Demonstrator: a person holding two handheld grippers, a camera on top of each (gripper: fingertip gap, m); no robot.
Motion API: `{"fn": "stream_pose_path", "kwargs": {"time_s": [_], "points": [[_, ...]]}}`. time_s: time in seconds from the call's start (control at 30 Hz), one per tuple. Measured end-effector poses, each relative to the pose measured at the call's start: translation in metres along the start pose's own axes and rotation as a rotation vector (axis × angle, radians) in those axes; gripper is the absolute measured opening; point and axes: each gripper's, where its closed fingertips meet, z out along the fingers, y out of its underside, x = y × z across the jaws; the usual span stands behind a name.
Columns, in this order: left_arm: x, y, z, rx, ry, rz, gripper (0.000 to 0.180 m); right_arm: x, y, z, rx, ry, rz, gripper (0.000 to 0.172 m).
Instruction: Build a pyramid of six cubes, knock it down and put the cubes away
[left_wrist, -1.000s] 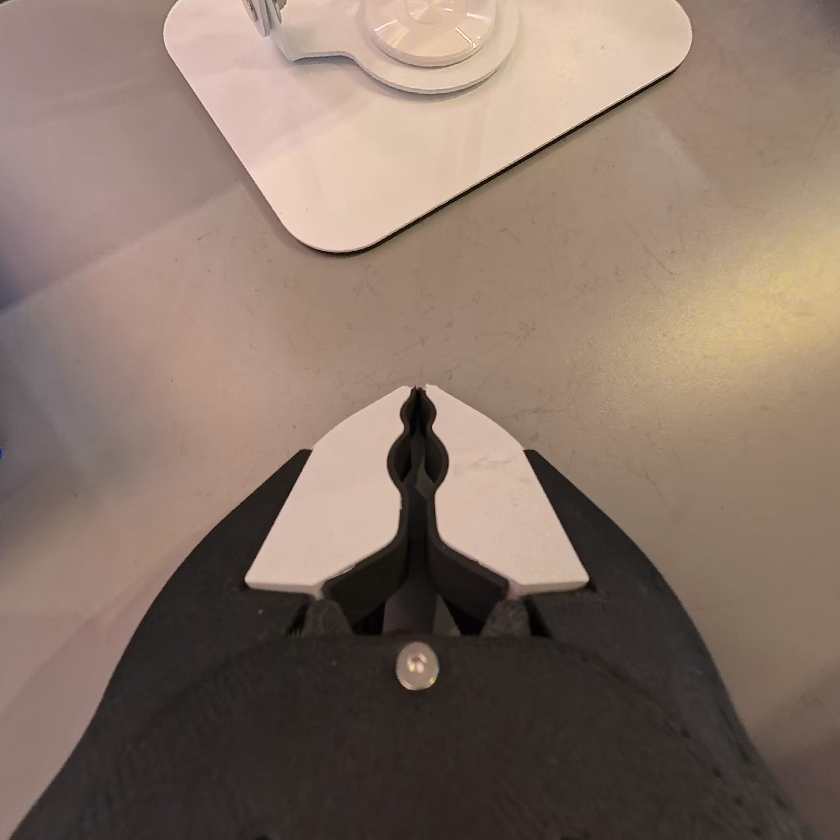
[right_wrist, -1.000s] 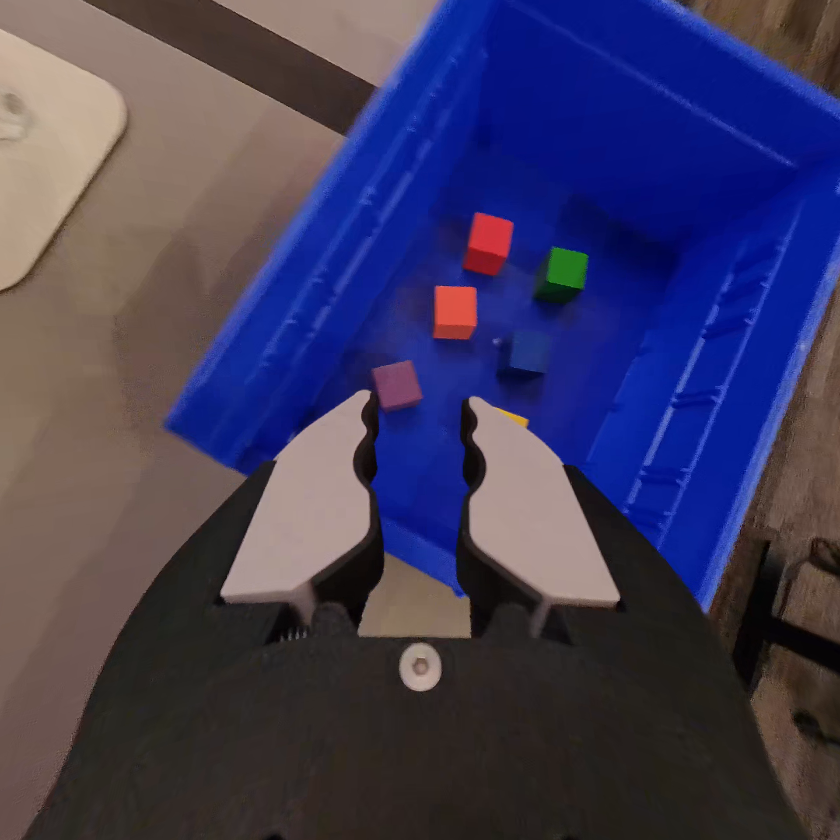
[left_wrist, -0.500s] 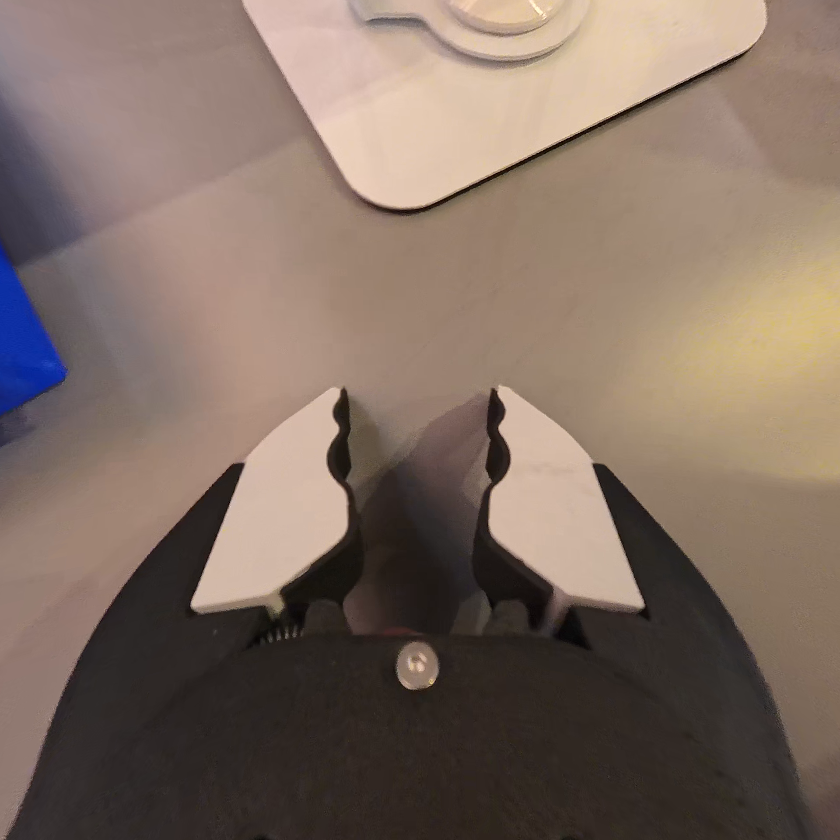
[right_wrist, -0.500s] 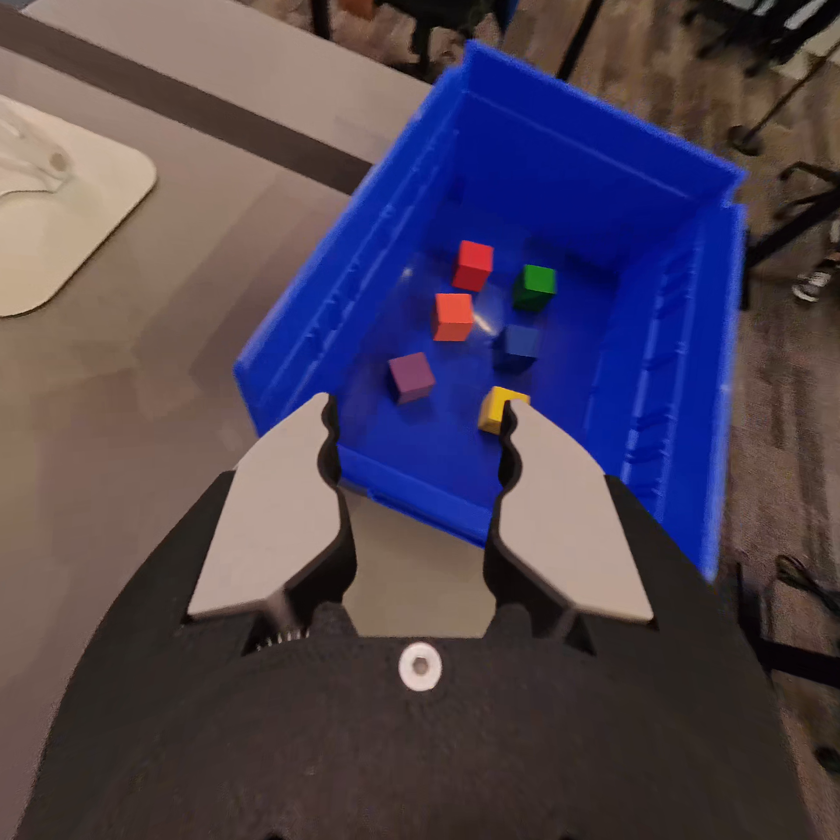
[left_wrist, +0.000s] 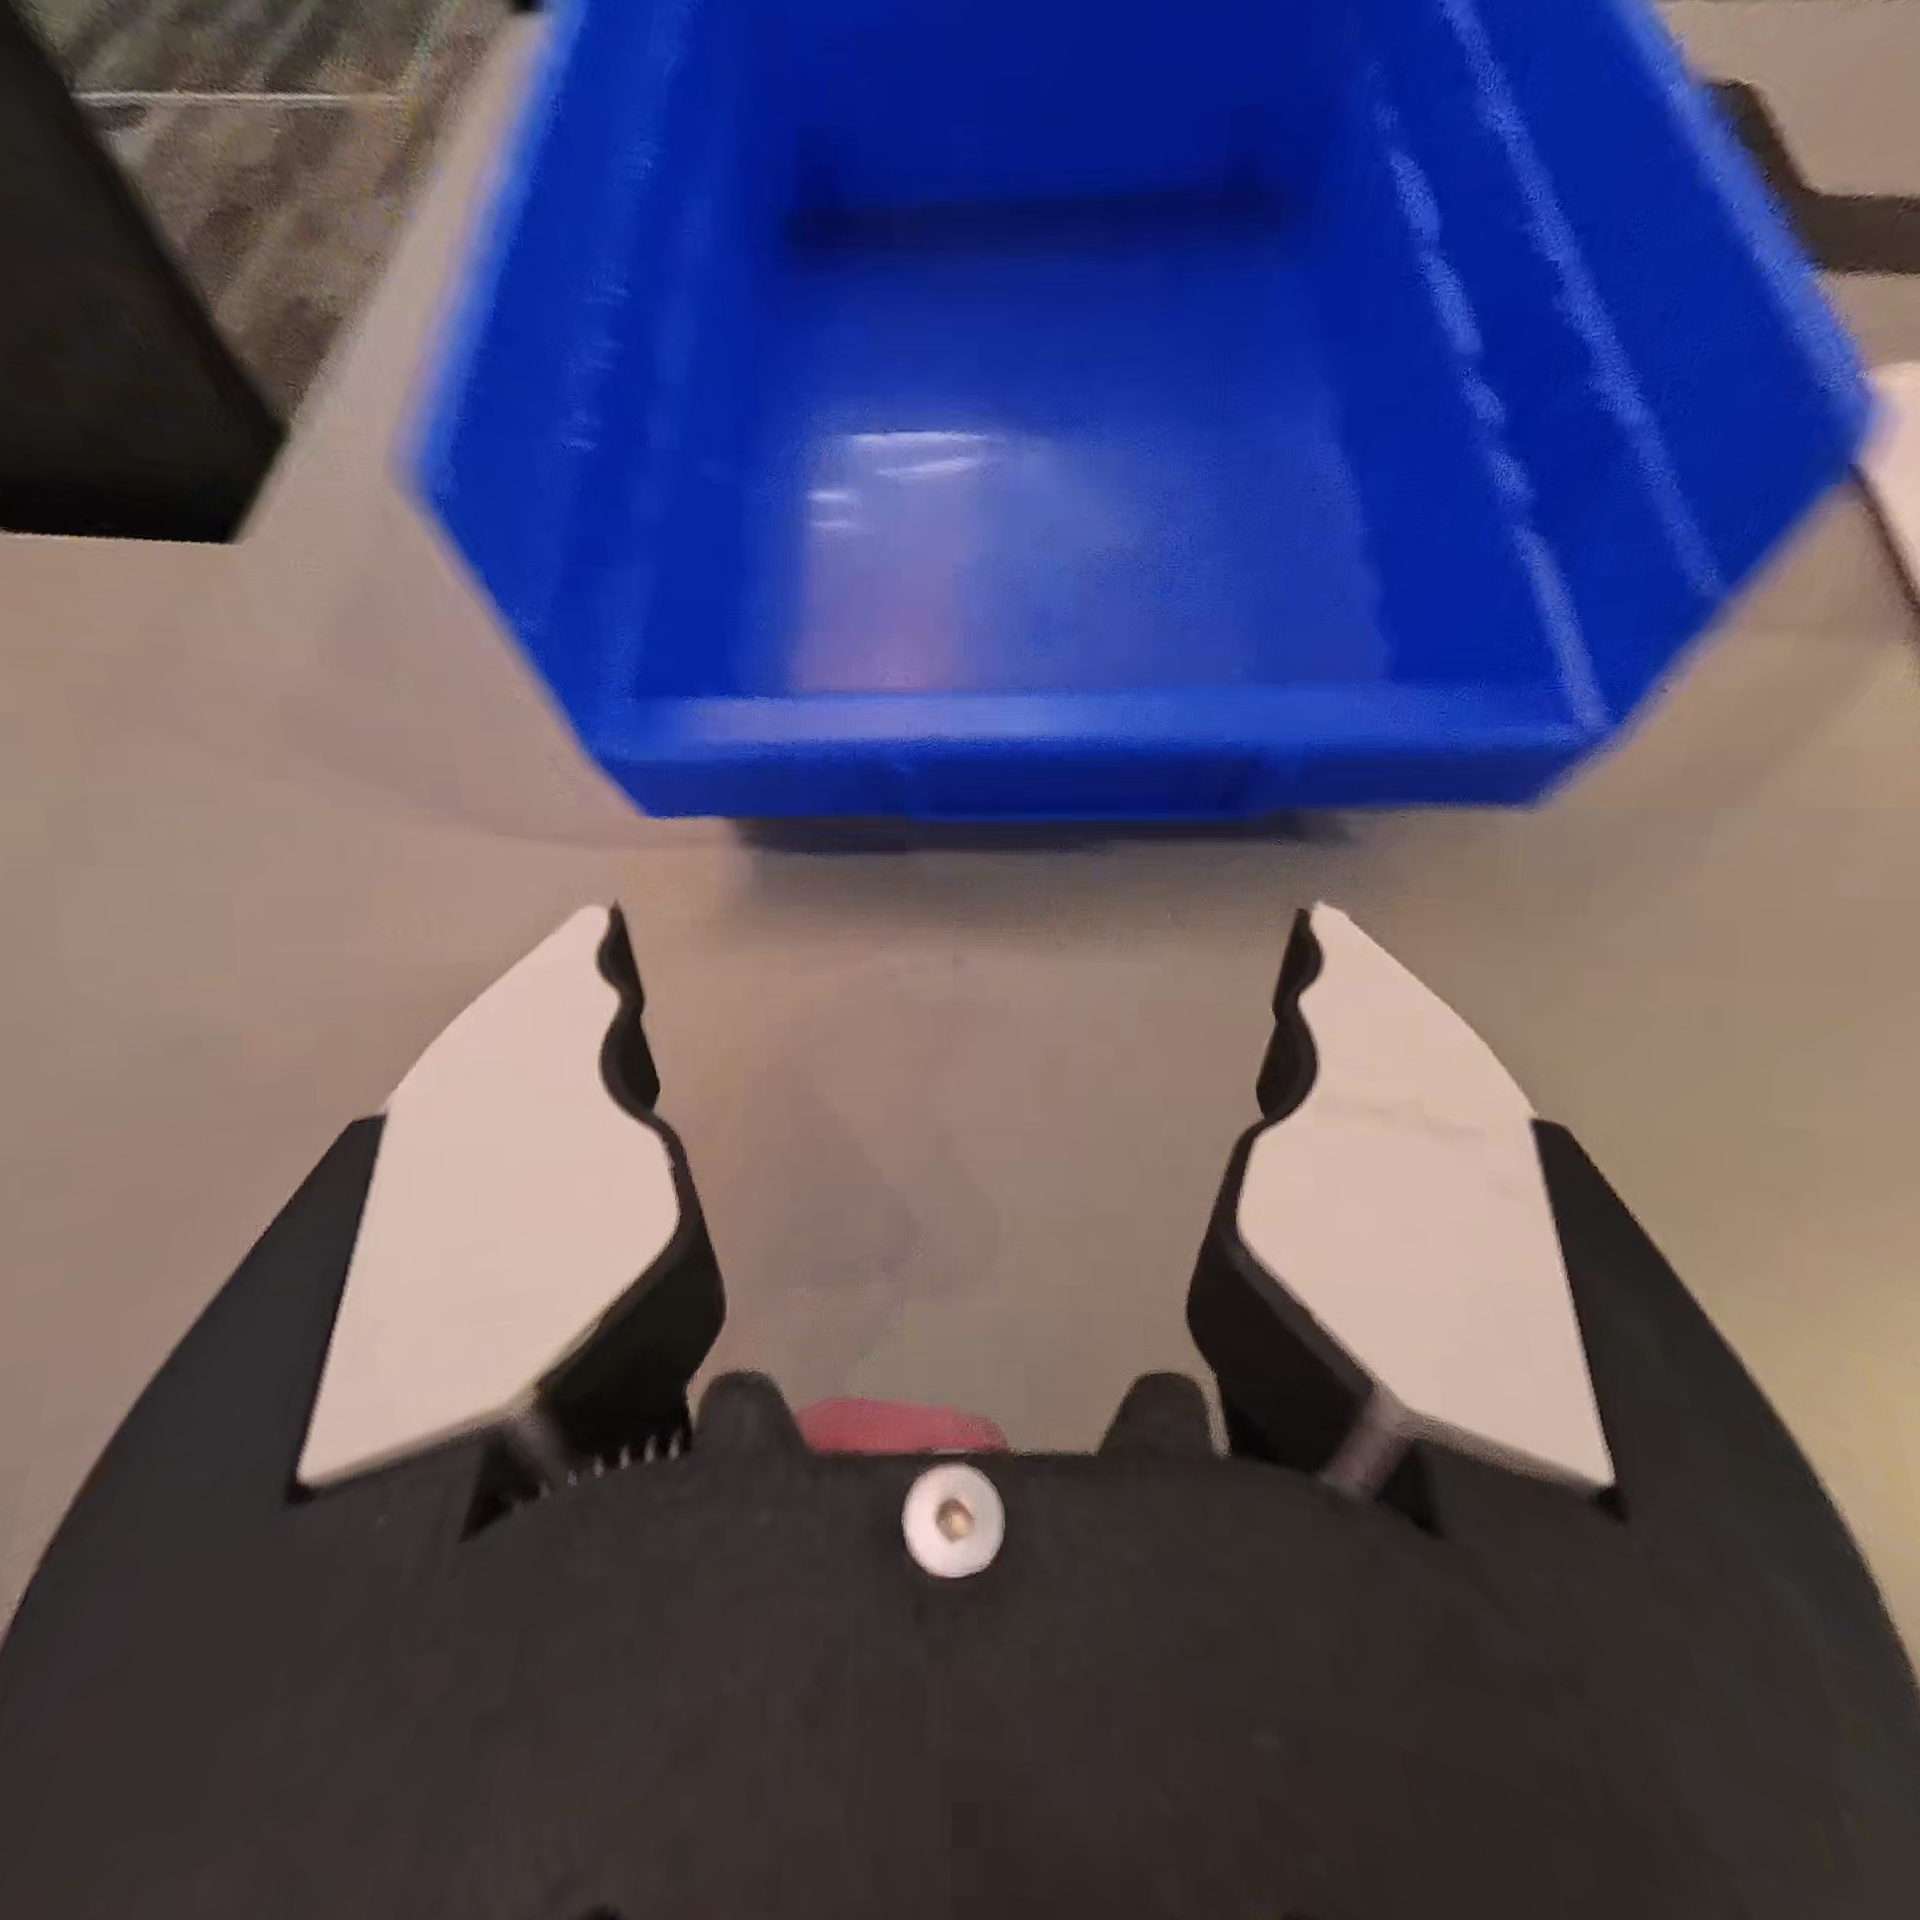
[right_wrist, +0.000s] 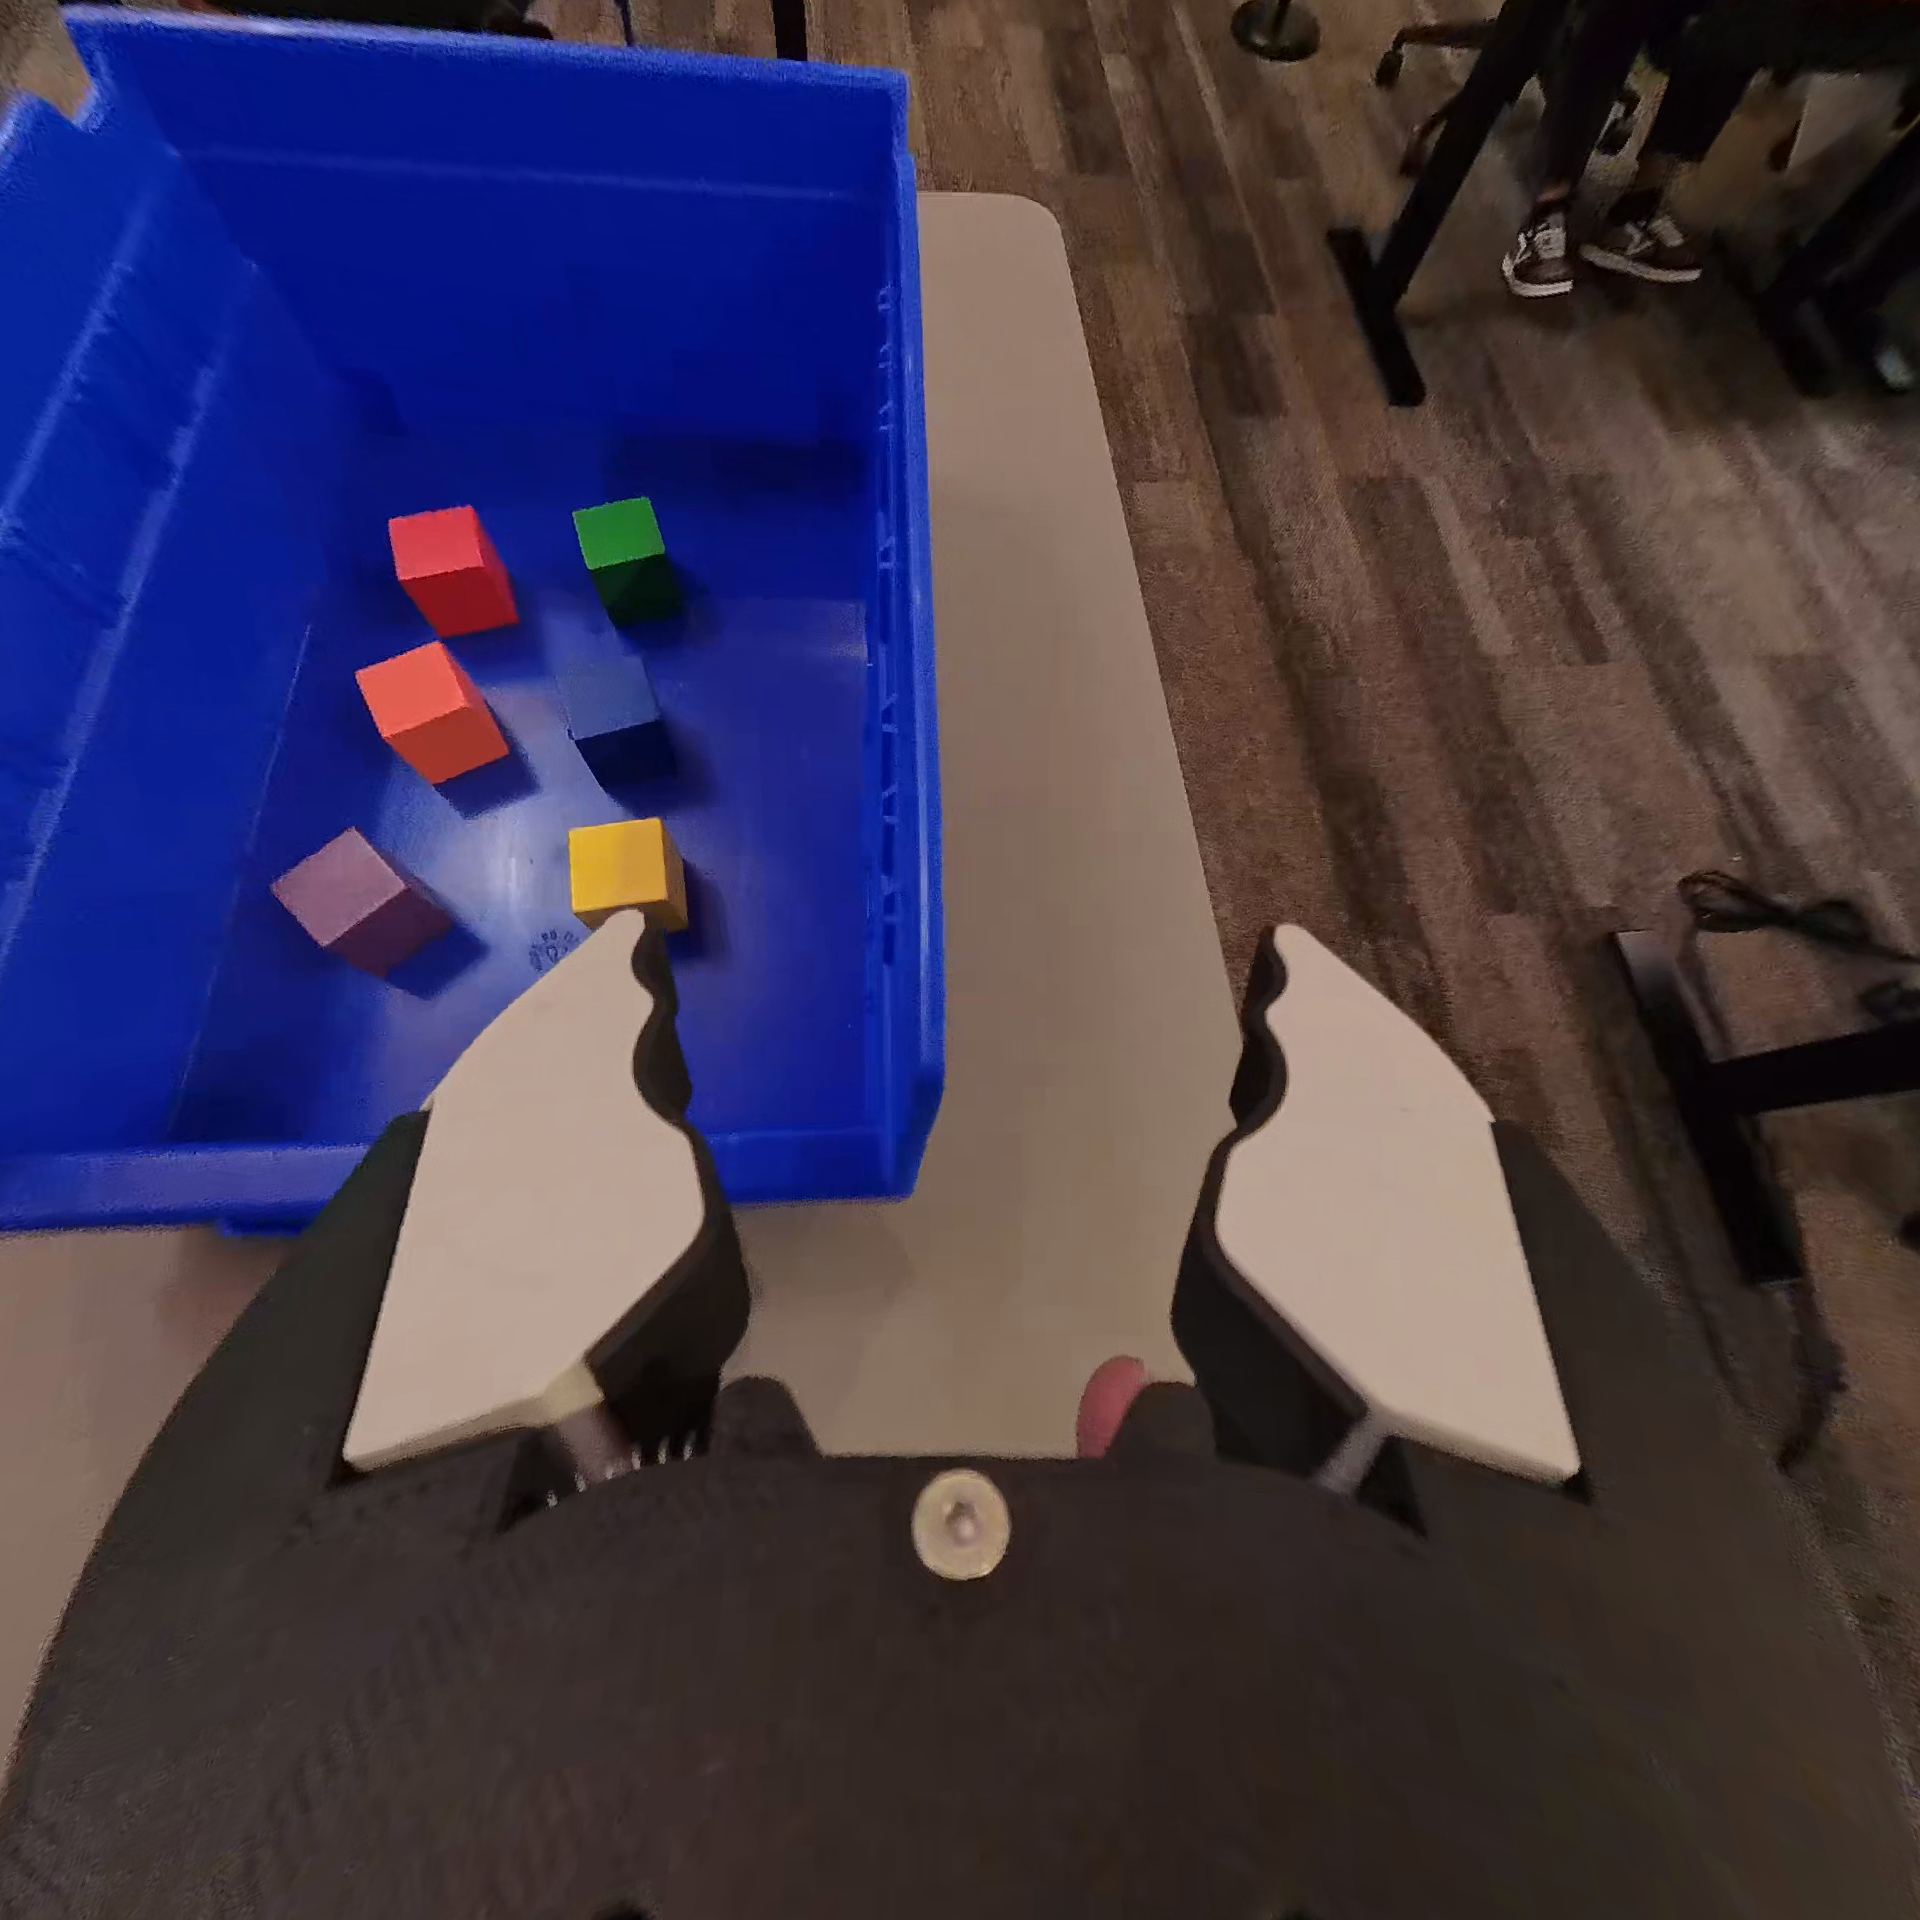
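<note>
Six cubes lie in the bin (right_wrist: 904, 727), well apart from its far wall. Two cubes (right_wrist: 452, 566) (right_wrist: 623, 556) sit farthest in, side by side. Nearer the bin's front wall come two more (right_wrist: 431, 707) (right_wrist: 613, 707), then a last pair (right_wrist: 358, 899) (right_wrist: 623, 868). The bin stands on the table (right_wrist: 1049, 831), close to its right edge, with the floor (right_wrist: 1507, 675) beyond.

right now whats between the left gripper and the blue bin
Only a bare strip of table, seen in the left wrist view. The left gripper is open and empty, short of the blue bin.
</note>
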Motion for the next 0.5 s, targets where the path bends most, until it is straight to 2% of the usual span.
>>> {"fn": "stream_pose_path", "kwargs": {"time_s": [0.1,0.23,0.37,0.5], "points": [[-0.049,-0.018,0.008,0.015,-0.102,-0.010,0.122,-0.002,0.005,0.009,-0.013,-0.024,0.033,0.105],[-0.090,-0.045,0.017,0.067,-0.206,-0.013,0.129,-0.010,0.009,0.022,-0.036,-0.043,0.038,0.105],[-0.113,-0.050,0.039,0.049,-0.237,-0.081,0.146,-0.025,0.019,0.036,-0.099,-0.120,0.062,0.095],[-0.112,-0.053,0.056,0.035,-0.223,-0.054,0.146,-0.033,0.027,0.045,-0.136,-0.151,0.064,0.086]]}}
